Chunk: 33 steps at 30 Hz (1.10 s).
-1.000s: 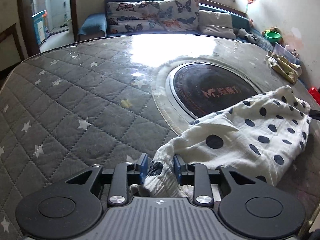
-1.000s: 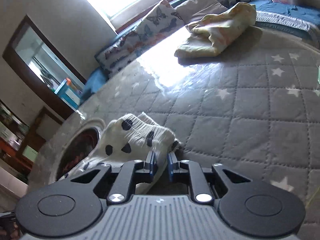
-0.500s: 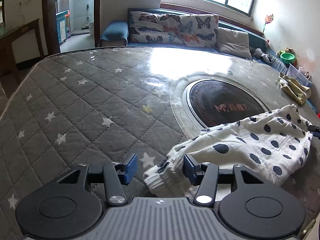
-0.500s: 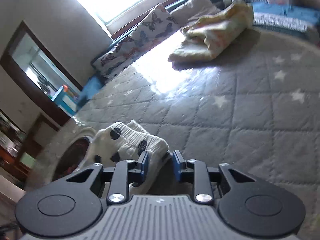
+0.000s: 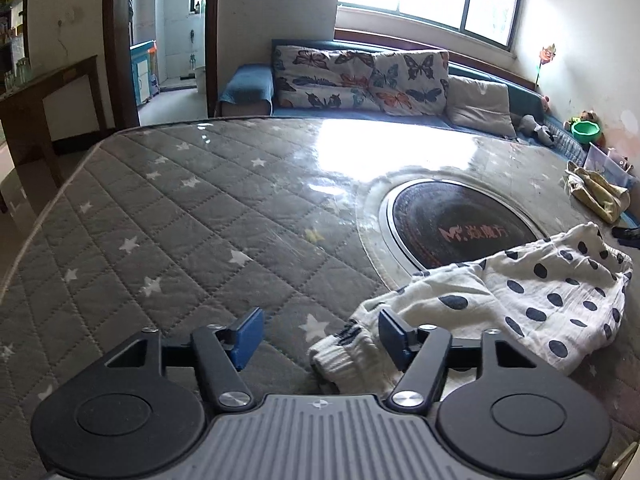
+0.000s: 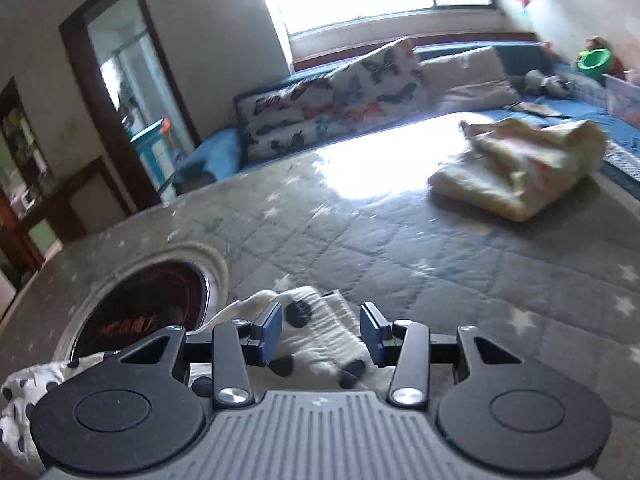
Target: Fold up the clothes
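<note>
One polka-dot garment (image 5: 532, 300) lies lower right on the quilted table (image 5: 180, 232), its long axis running from its ribbed cuff up-right. Left gripper (image 5: 320, 334) jaws are opening, the cuff loose between them. Right gripper (image 6: 320, 330) jaws are opening over cloth. One yellow bundle (image 6: 520, 168) lies upper right.

Polka-dot garment (image 6: 316, 332): near part hidden behind right tool (image 6: 320, 334). Yellow cloth pile (image 6: 520, 168): motion-blurred. Dark disc (image 6: 144, 308): lettering unreadable.
</note>
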Available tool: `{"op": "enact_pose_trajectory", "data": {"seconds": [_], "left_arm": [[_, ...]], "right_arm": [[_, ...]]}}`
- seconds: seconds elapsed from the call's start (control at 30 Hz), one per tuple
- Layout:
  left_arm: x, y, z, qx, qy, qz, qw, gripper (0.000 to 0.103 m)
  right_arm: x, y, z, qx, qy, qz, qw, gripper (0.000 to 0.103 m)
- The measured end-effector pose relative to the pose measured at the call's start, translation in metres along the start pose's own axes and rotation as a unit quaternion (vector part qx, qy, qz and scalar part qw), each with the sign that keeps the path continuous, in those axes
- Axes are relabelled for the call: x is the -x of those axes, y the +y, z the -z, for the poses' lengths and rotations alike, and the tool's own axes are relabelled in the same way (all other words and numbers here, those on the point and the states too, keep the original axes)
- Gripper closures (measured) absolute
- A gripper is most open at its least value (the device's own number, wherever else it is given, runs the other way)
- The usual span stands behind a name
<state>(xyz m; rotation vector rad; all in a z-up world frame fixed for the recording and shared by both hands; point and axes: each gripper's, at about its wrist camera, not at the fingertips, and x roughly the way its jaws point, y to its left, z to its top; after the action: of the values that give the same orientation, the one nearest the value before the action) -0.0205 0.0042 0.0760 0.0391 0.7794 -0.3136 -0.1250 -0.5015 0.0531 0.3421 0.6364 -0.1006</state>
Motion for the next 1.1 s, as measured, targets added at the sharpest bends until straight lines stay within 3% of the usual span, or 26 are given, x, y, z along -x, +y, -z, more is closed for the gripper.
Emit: {"op": "enact_pose_trajectory", "data": {"seconds": [0.27, 0.33, 0.4, 0.57, 0.7, 0.9, 0.97, 1.1], "left_arm": [[0.005, -0.001, 0.003, 0.003, -0.002, 0.014, 0.9999, 0.034], [0.003, -0.01, 0.005, -0.004, -0.001, 0.023, 0.9997, 0.034], [0.001, -0.018, 0.006, -0.012, 0.001, 0.03, 0.9995, 0.034], [-0.011, -0.032, 0.01, -0.028, 0.01, 0.039, 0.9988, 0.034], [-0.022, -0.037, 0.011, -0.033, 0.021, 0.035, 0.9986, 0.034], [-0.021, -0.035, 0.008, -0.022, 0.016, 0.028, 0.9992, 0.036], [-0.019, -0.037, 0.005, -0.016, 0.008, 0.031, 0.9994, 0.036], [-0.02, -0.049, 0.004, -0.026, -0.005, 0.041, 0.9988, 0.047]], "right_arm": [[-0.025, 0.016, 0.003, 0.039, 0.018, 0.016, 0.999, 0.062], [-0.026, 0.02, 0.004, 0.048, 0.018, 0.022, 0.998, 0.083], [-0.025, 0.028, 0.006, 0.065, 0.015, 0.03, 0.997, 0.089], [-0.011, 0.061, 0.013, 0.156, -0.042, 0.136, 0.978, 0.089], [-0.014, 0.054, 0.013, 0.131, -0.026, 0.123, 0.983, 0.074], [0.02, 0.046, 0.005, 0.096, -0.065, 0.072, 0.991, 0.074], [0.023, 0.049, 0.005, 0.096, -0.056, 0.047, 0.993, 0.074], [0.002, 0.042, 0.016, 0.082, -0.013, 0.034, 0.996, 0.074]]}}
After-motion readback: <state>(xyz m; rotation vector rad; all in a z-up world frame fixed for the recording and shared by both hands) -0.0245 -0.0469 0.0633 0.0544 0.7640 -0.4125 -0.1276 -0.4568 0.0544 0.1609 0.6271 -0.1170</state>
